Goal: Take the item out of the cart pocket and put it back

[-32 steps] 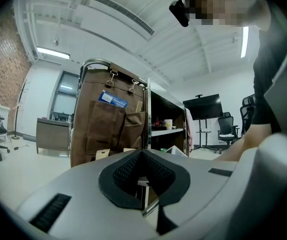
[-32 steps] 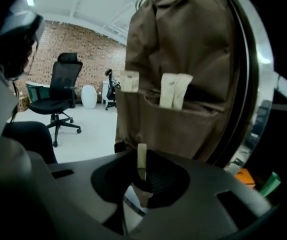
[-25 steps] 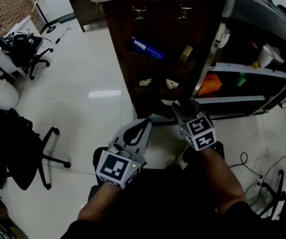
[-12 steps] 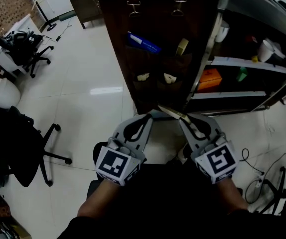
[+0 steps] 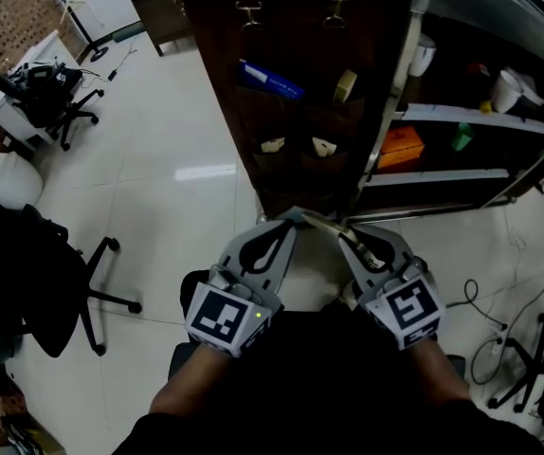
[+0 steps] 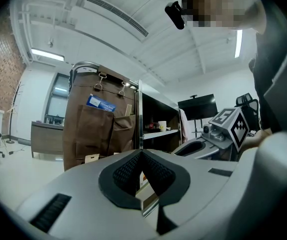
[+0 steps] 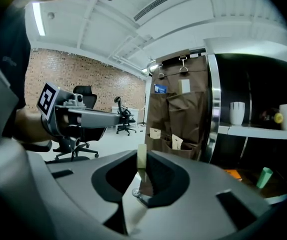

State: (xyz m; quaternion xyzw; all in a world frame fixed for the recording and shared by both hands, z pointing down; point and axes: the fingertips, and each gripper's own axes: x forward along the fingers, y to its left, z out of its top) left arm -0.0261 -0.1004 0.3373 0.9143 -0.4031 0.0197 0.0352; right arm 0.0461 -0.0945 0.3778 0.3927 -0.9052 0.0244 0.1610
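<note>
A brown fabric pocket organizer (image 5: 291, 121) hangs on the end of the cart, showing too as the organizer (image 7: 181, 114) in the right gripper view. My right gripper (image 5: 348, 235) is shut on a thin pale flat item (image 5: 321, 222), which stands edge-on as the item (image 7: 141, 159) between the jaws of that gripper (image 7: 142, 166). It hangs low, just in front of the organizer's bottom edge. My left gripper (image 5: 289, 222) is beside it, its tip almost at the item's free end. The pads of the left gripper (image 6: 141, 156) meet with nothing between them.
The pockets hold a blue packet (image 5: 270, 79), a tape roll (image 5: 346, 85) and two pale tags (image 5: 272, 145). Cart shelves (image 5: 462, 112) to the right carry an orange box (image 5: 400, 148) and cups (image 7: 237, 113). An office chair (image 5: 35, 282) stands left; cables (image 5: 499, 320) lie on the floor at right.
My right gripper has drawn back from the organizer's lower pockets toward me with the pale item in it, and now sits level with the left gripper. The left gripper barely moved.
</note>
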